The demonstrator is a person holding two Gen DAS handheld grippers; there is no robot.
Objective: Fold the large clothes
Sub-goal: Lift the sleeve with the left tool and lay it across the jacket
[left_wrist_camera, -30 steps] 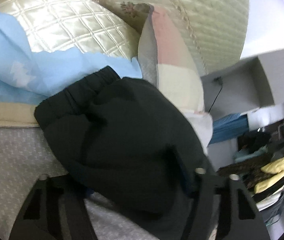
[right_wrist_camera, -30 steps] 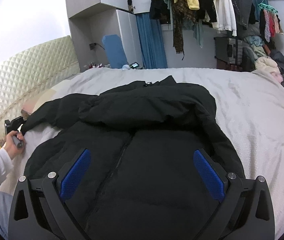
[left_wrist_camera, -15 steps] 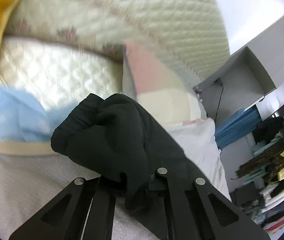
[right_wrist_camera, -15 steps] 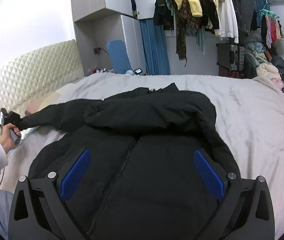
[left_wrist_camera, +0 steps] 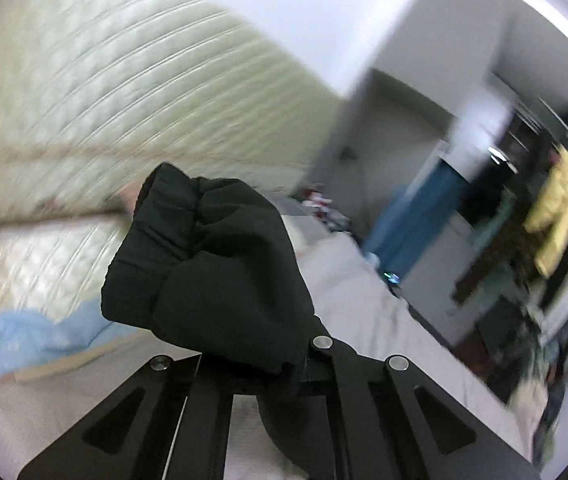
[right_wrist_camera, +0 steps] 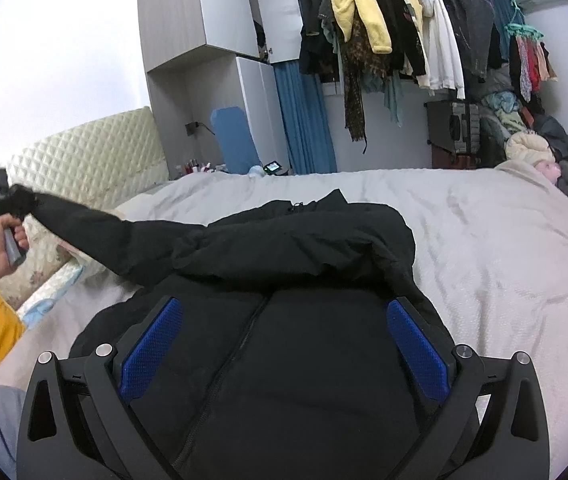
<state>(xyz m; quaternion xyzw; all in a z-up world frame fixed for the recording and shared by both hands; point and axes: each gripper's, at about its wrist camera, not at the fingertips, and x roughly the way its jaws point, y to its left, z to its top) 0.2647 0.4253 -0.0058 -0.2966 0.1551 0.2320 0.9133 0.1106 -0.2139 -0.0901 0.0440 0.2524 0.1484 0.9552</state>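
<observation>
At the left edge of the frame your left gripper (right_wrist_camera: 7,204) is pinched tight on the sleeve (right_wrist_camera: 95,232) of the black jacket (right_wrist_camera: 284,360) on the bed (right_wrist_camera: 504,248), your right gripper (right_wrist_camera: 284,348) hangs wide open and empty, and no fold is done yet.

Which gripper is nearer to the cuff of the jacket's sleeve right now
Left. The left gripper is shut on the sleeve cuff, holding it raised off the bed. The right gripper hangs open over the jacket's front, far from it.

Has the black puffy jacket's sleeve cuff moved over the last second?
Yes. The cuff, clamped in the left gripper, rose from the grey bedspread to headboard height.
</observation>
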